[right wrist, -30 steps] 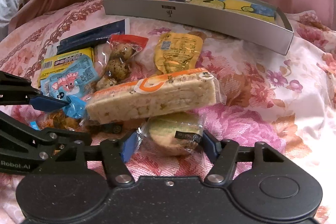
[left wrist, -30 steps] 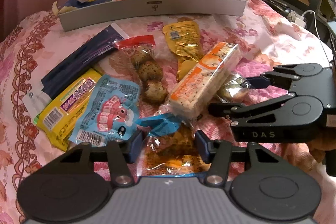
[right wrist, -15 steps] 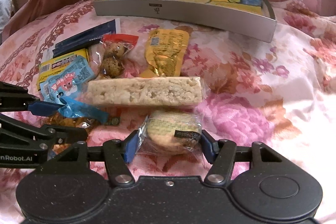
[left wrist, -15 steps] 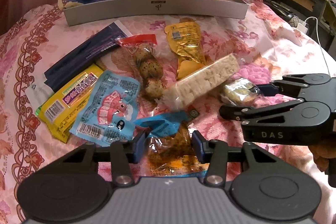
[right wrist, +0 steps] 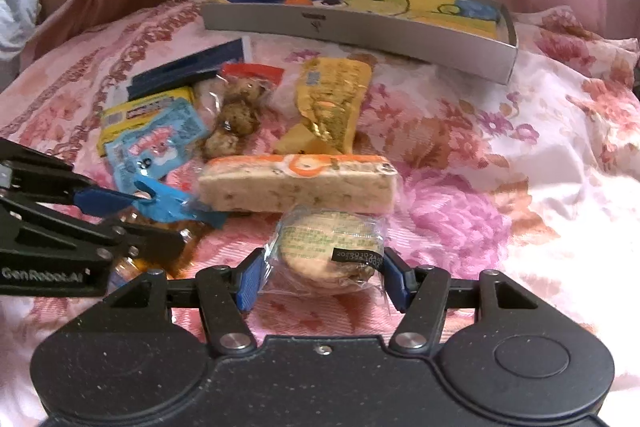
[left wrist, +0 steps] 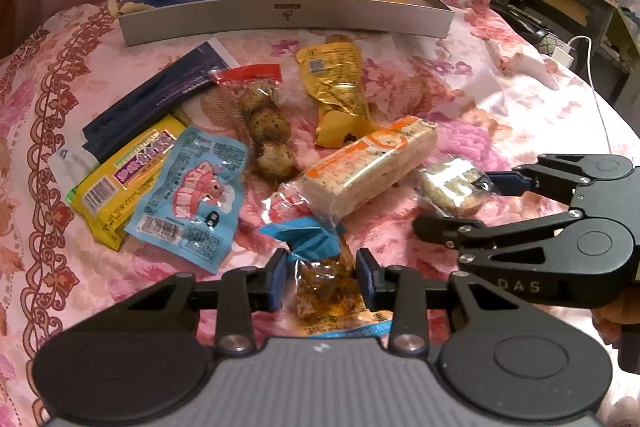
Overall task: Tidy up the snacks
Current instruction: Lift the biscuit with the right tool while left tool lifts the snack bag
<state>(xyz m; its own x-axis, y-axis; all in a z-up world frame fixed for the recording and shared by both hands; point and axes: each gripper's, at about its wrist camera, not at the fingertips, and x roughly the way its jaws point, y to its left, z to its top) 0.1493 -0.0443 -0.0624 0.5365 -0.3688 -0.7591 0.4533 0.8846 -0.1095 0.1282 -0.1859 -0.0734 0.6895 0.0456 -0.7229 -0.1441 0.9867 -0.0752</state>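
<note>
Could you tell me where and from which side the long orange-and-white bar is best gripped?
Probably across the narrow width near the middle of the orange-and-white bar, coming down from above. It lies flat and broadside to the right gripper, too long to span lengthwise, and the round cookie packet crowds its near side.

The bed cover (right wrist: 520, 155) on the right side is bare from the near edge up to the grey tray (right wrist: 400, 35), so tongs can pass there unobstructed. The centre and left are crowded: the rice bar (left wrist: 368, 163) lies crosswise just beyond the round biscuit pack (right wrist: 332, 251), with the gold pouch (left wrist: 340, 87), egg pack (left wrist: 264, 123) and blue shrimp packet (left wrist: 192, 195) close together behind. The tray's front wall stands across the far end.
</note>
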